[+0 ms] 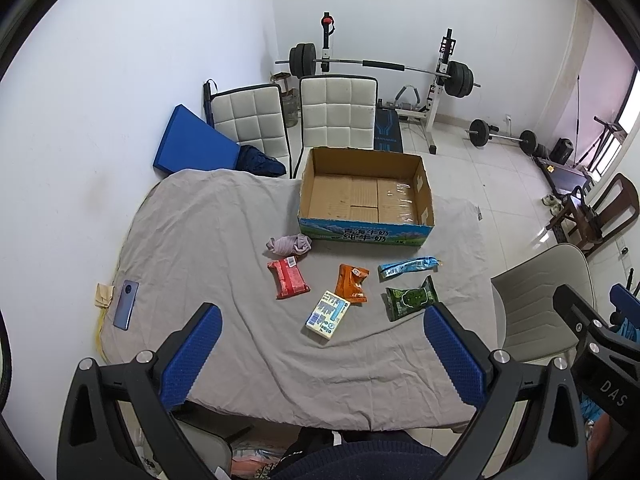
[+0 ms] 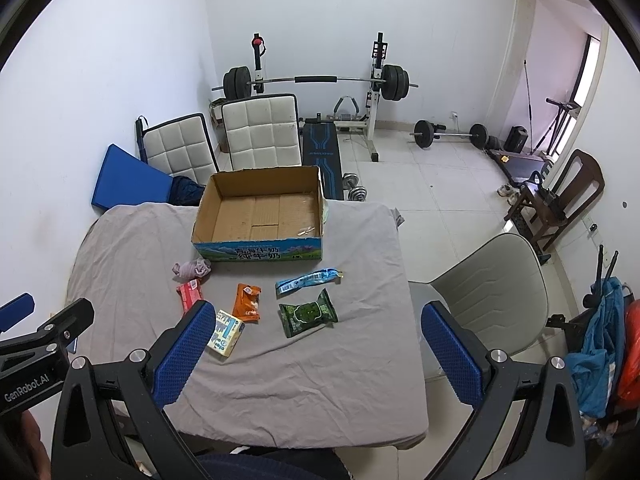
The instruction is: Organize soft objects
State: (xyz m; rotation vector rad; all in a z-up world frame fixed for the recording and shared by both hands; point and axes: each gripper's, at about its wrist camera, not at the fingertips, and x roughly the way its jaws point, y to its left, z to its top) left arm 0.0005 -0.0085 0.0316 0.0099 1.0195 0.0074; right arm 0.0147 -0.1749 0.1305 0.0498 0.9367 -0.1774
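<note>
While both tools hover above the near edge of the table, the left gripper fills the bottom of its frame with blue pads spread wide and nothing between them. Across in the other view, the right gripper is equally wide and empty, low in its frame.

Beyond the fingers, in the centre of the left view, six soft items lie apart on the grey cloth: a white tissue pack nearest, an orange packet, a red packet, a green packet, a long light-blue packet, and a bundle of purple socks just beside the cardboard box.

That box, upper centre, is open and holds none of them, so sorting seems not yet begun; every item remains to be moved.
</note>
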